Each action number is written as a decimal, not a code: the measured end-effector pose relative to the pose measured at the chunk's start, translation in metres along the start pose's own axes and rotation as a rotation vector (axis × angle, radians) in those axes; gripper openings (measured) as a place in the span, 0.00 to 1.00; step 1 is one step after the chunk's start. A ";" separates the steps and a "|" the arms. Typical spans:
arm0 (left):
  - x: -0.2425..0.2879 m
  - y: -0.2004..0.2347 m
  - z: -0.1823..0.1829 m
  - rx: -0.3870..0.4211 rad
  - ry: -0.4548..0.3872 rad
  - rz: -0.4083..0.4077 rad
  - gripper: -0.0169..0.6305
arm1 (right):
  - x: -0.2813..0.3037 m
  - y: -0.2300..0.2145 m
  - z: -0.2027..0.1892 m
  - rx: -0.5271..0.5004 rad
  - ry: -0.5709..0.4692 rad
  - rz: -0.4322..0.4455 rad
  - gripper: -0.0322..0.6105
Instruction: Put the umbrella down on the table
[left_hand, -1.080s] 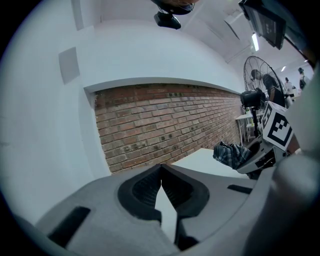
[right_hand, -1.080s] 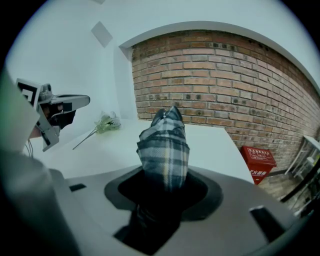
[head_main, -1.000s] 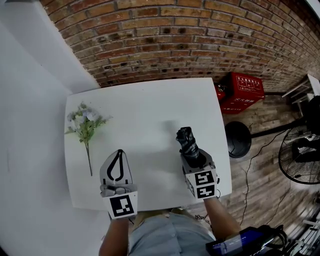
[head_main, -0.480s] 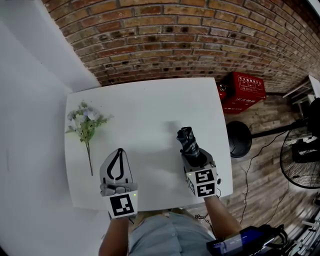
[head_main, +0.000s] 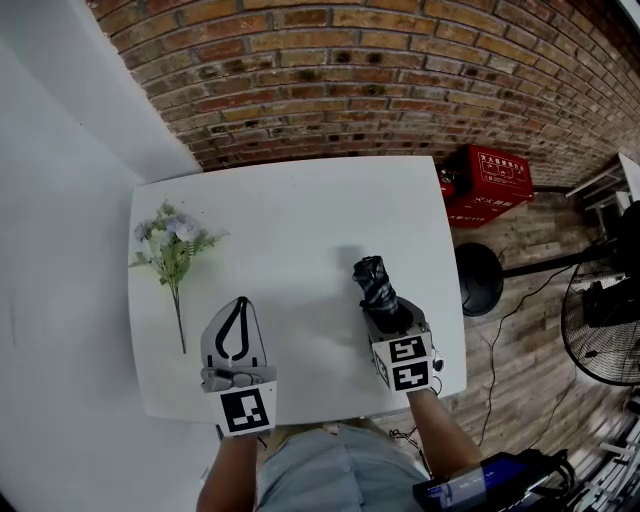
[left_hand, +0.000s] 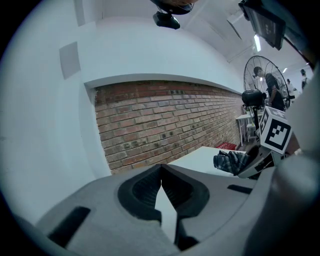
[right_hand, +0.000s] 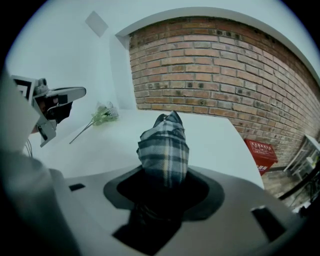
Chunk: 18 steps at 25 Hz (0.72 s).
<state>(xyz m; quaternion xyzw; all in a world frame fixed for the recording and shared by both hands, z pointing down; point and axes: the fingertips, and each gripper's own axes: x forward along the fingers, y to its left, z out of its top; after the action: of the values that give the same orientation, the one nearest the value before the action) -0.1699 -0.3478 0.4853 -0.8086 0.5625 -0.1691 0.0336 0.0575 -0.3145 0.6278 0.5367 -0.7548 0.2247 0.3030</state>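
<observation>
Over the near right part of the table (head_main: 290, 215), the right gripper (head_main: 388, 314) held a folded plaid umbrella (head_main: 374, 282). Its fingers had just been easing apart a little, with the umbrella gripped between them. The umbrella's long axis followed the gripper's line, its free end slanting down and away toward the brick wall (head_main: 340, 80). The left gripper (head_main: 239, 301) hovered alongside, fingers closed tip to tip on nothing.

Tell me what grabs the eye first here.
The plaid folded umbrella stands out, held by the right gripper over the right side of the white table. A flower sprig lies near its left edge, and a brick wall runs behind.
</observation>
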 end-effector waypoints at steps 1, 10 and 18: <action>0.001 0.000 0.000 -0.001 0.000 0.000 0.04 | 0.002 0.000 -0.001 0.000 0.012 0.004 0.37; 0.001 0.002 0.003 -0.009 0.005 0.012 0.04 | 0.009 0.004 -0.010 -0.014 0.097 0.038 0.41; -0.002 0.002 0.005 -0.003 -0.002 0.014 0.04 | 0.011 0.005 -0.007 -0.008 0.101 0.069 0.53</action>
<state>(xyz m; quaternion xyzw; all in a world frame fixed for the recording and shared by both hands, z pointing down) -0.1710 -0.3479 0.4794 -0.8048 0.5685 -0.1673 0.0340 0.0513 -0.3154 0.6405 0.4972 -0.7574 0.2587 0.3350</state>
